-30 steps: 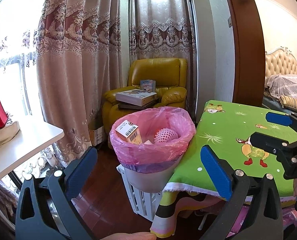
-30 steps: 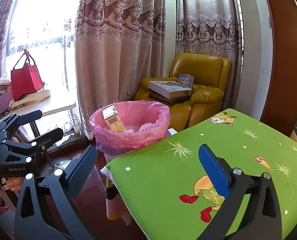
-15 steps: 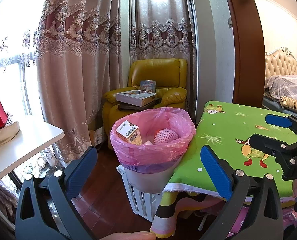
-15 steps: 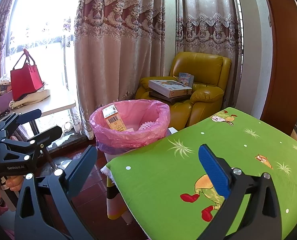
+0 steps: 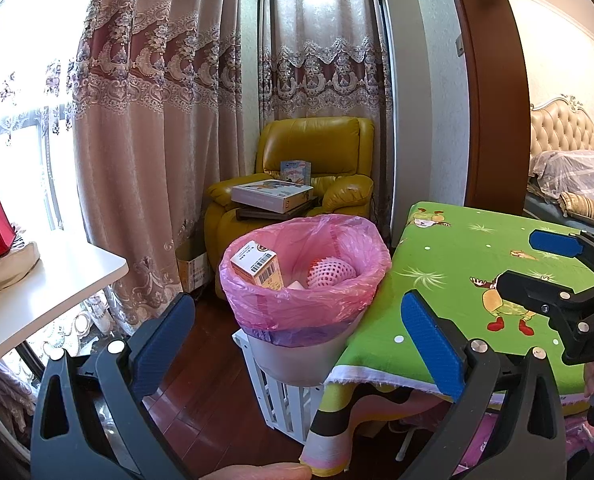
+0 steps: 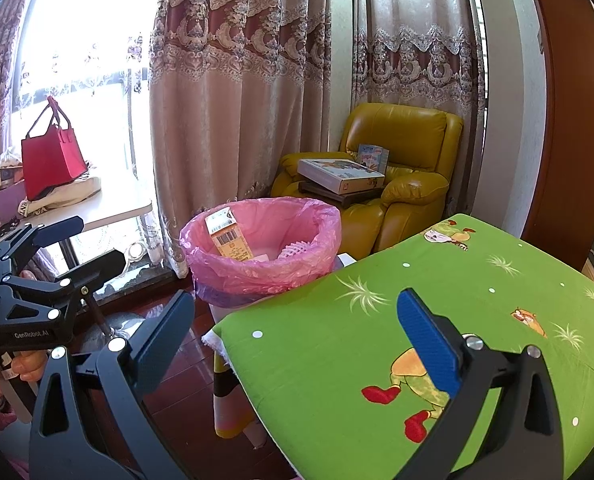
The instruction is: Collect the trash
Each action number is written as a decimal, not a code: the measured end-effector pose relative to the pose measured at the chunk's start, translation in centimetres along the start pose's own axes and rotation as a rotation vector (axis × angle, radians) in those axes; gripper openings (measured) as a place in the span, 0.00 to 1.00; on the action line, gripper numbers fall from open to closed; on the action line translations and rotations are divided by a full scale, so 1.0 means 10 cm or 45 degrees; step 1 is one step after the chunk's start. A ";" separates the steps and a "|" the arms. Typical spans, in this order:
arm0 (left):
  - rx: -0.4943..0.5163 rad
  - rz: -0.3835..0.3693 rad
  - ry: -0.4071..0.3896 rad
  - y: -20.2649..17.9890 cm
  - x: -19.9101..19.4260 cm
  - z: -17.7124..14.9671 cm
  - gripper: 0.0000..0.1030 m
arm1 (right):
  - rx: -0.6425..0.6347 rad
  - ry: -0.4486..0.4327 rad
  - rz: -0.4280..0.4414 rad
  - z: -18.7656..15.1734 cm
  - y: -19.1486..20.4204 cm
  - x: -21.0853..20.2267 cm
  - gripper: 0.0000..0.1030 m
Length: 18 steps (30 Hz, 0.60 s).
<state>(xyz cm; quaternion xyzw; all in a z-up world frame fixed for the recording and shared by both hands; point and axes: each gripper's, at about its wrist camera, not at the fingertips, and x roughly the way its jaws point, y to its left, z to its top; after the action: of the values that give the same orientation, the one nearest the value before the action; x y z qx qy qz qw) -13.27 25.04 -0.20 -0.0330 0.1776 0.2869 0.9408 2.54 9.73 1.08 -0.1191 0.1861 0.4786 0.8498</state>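
Both grippers hang empty with jaws spread wide: the left gripper [image 5: 297, 340] is held over dark wood floor facing the trash bin [image 5: 305, 280], the right gripper [image 6: 297, 336] above the near edge of a table draped in a green cartoon-print cloth [image 6: 457, 300]. The bin, lined with a pink bag, stands on a white crate [image 5: 281, 400] touching the table's corner. Inside lie a barcoded carton [image 5: 257, 266] leaning against the rim and a pink mesh ball [image 5: 331, 272]. A yellow armchair [image 5: 337, 160] stacked with boxes sits behind, before patterned curtains.
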 end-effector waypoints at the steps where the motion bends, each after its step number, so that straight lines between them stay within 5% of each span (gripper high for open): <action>1: -0.001 0.000 0.000 0.00 0.00 0.00 0.94 | -0.001 0.000 0.000 0.00 0.00 0.00 0.95; 18: -0.008 0.009 -0.002 0.01 0.01 -0.01 0.94 | 0.001 0.000 0.000 0.01 0.00 0.00 0.95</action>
<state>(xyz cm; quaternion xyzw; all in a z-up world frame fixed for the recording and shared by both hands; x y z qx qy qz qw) -13.27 25.16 -0.37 -0.0354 0.1762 0.2908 0.9398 2.52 9.76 1.13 -0.1187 0.1862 0.4787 0.8498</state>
